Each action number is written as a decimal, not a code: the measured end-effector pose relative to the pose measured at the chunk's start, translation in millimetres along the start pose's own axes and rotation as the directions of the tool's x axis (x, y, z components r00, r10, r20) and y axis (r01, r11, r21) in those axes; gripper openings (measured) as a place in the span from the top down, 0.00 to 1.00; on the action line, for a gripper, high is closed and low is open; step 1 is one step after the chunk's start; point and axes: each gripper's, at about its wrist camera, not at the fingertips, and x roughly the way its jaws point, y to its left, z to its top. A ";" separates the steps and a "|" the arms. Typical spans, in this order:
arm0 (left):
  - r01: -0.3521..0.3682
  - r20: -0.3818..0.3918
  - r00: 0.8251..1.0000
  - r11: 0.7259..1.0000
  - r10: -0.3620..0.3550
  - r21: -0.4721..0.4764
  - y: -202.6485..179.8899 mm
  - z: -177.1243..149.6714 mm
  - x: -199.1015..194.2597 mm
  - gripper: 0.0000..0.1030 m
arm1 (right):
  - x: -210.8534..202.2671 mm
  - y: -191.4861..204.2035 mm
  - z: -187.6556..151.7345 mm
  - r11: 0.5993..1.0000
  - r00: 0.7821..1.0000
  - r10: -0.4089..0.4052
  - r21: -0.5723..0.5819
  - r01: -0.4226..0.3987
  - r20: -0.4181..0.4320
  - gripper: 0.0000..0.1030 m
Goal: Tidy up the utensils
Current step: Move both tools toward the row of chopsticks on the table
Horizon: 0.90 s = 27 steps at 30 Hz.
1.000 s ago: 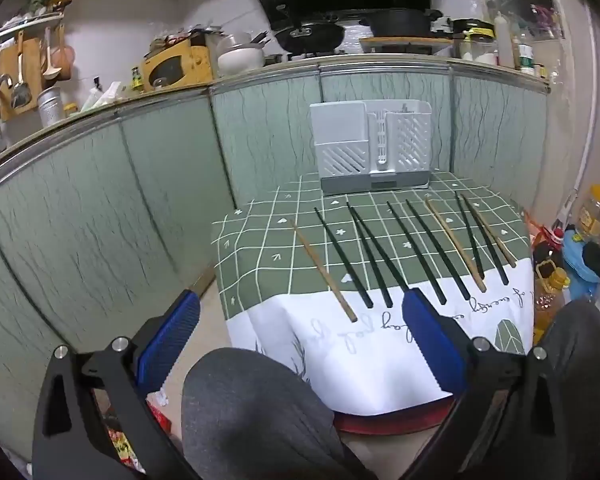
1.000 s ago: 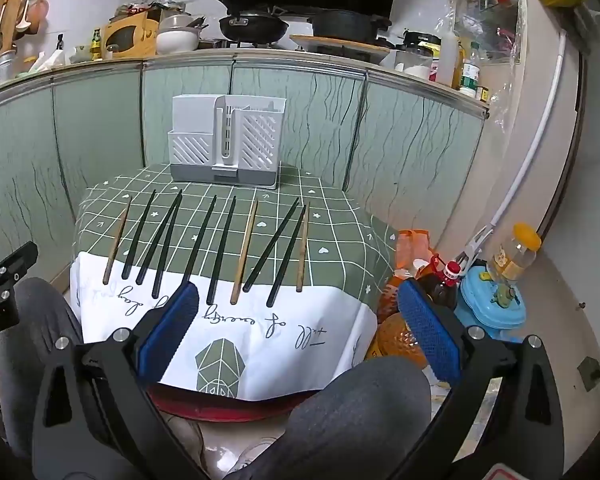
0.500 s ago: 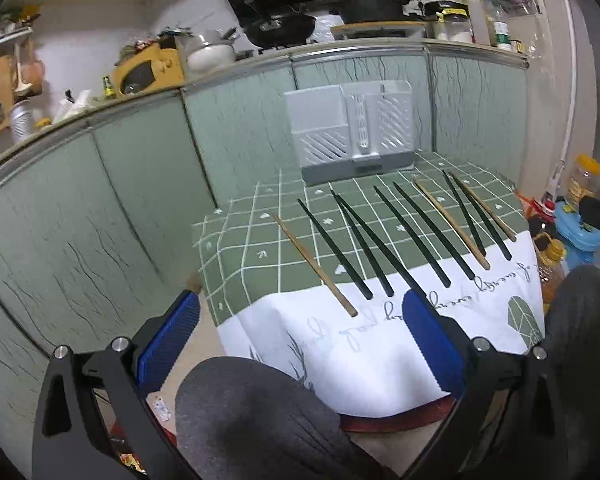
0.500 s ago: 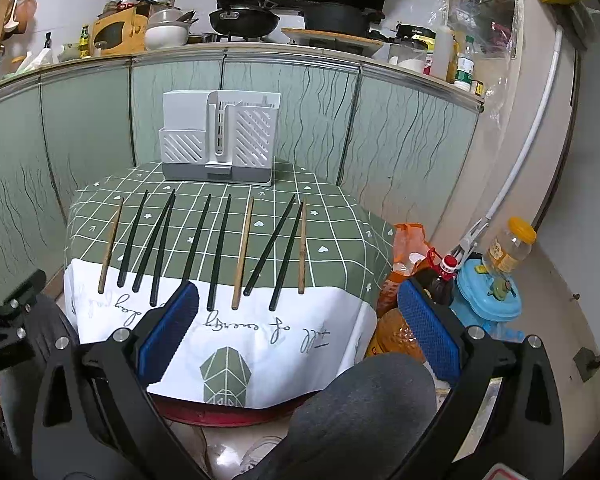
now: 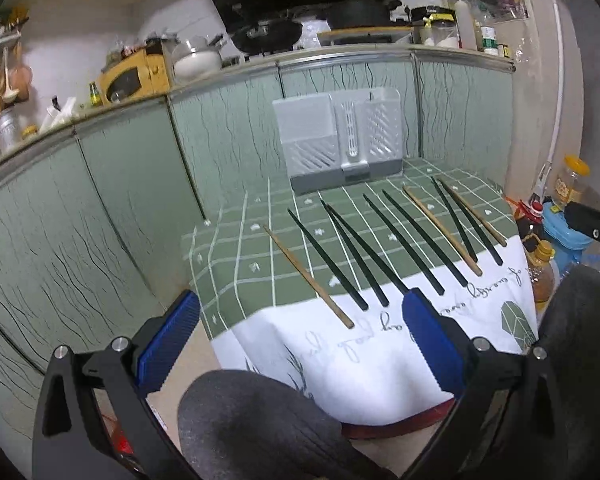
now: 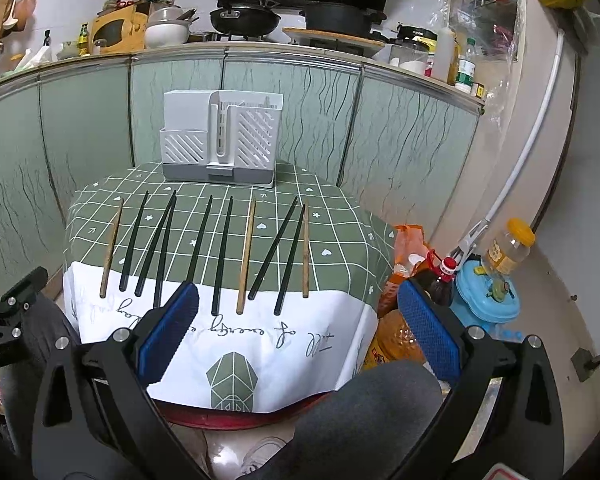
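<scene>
Several chopsticks lie side by side on a small table with a green checked cloth (image 5: 236, 264): black ones (image 5: 326, 260) and wooden ones (image 5: 308, 278). They also show in the right wrist view, black (image 6: 224, 254) and wooden (image 6: 247, 254). A white and grey utensil holder (image 5: 340, 144) stands at the table's far edge, also in the right wrist view (image 6: 222, 140). My left gripper (image 5: 300, 332) is open and empty, in front of the table's near edge. My right gripper (image 6: 298, 330) is open and empty, in front of the table's near right corner.
Green cabinet panels (image 5: 100, 208) curve behind the table under a cluttered counter (image 6: 172, 32). Oil bottles (image 6: 440, 280), a blue container (image 6: 488, 300) and a jar (image 6: 508, 246) stand on the floor to the table's right. My grey-clad knees (image 5: 260, 420) are below the grippers.
Both grippers have moved forward and up toward the table, so the chopsticks and holder look larger. Both stay open and empty.
</scene>
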 end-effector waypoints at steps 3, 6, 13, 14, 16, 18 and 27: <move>0.018 0.028 0.999 1.000 -0.017 -0.017 -0.9 2.3 -2.9 0.05 | -1.4 -1.9 0.8 1.000 1.000 0.008 -0.005 -0.008 0.006 0.08; 0.024 0.037 0.999 1.000 -0.024 -0.016 -3.9 7.0 -4.7 0.05 | -2.5 -5.5 0.1 1.000 1.000 0.021 -0.012 -0.021 0.013 0.08; 0.018 0.040 0.999 0.999 -0.016 -0.033 -14.4 9.9 -8.2 0.05 | -1.6 -19.0 -0.9 0.996 0.995 0.084 -0.024 -0.083 0.047 0.08; 0.018 0.037 0.999 0.999 -0.016 -0.040 -14.9 10.0 -8.5 0.05 | -0.8 -20.2 -1.4 0.995 0.994 0.096 -0.039 -0.094 0.052 0.08; 0.017 0.029 0.999 0.999 -0.016 -0.048 -16.1 9.4 -9.4 0.05 | 2.6 -22.7 -2.1 0.993 0.993 0.107 -0.061 -0.104 0.051 0.08; 0.012 0.021 1.000 0.999 -0.011 -0.052 -16.2 9.0 -9.8 0.05 | 5.7 -27.7 -2.5 0.988 0.988 0.145 -0.056 -0.142 0.046 0.08; 0.007 -0.001 1.000 0.994 -0.007 -0.112 -2.5 11.3 -3.9 0.05 | 15.1 -43.3 0.6 0.975 0.975 0.220 -0.017 -0.220 0.029 0.08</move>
